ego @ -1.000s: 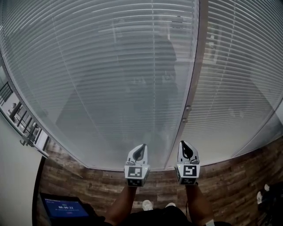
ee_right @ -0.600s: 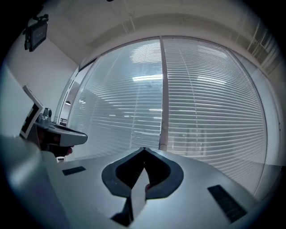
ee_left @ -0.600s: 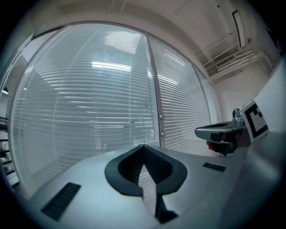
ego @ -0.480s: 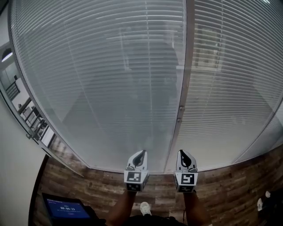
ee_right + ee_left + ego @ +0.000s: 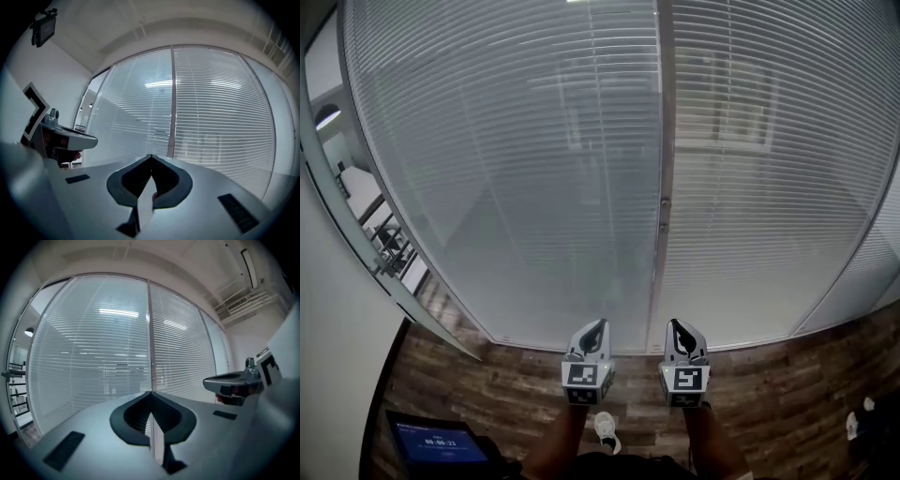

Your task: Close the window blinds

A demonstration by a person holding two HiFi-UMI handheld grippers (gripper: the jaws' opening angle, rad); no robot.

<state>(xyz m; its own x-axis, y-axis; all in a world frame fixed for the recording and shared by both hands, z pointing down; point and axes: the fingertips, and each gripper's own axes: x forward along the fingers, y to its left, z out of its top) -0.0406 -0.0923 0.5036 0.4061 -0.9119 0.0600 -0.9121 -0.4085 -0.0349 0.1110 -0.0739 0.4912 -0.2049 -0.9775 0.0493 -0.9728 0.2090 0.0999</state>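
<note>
White slatted blinds [image 5: 534,169] cover two tall glass panels, a left one and a right one [image 5: 769,178], split by a vertical frame post [image 5: 661,187] with two small knobs [image 5: 663,214]. The slats lie close together and a room shows faintly through them. My left gripper [image 5: 598,325] and right gripper [image 5: 677,325] hover side by side low in the head view, short of the glass, both shut and empty. In the left gripper view the blinds [image 5: 93,357] fill the front; the right gripper view shows the same blinds [image 5: 220,122] and post [image 5: 171,108].
Dark wood plank floor [image 5: 787,384] runs along the window base. A tablet with a blue screen [image 5: 436,441] sits at the lower left. A white wall [image 5: 337,356] and a side glass panel [image 5: 366,206] close off the left. The person's shoes [image 5: 605,427] show below.
The head view has tilted upward and shifted right, so the frame post sits more to the left. Both grippers stayed shut and drew slightly lower in the view.
</note>
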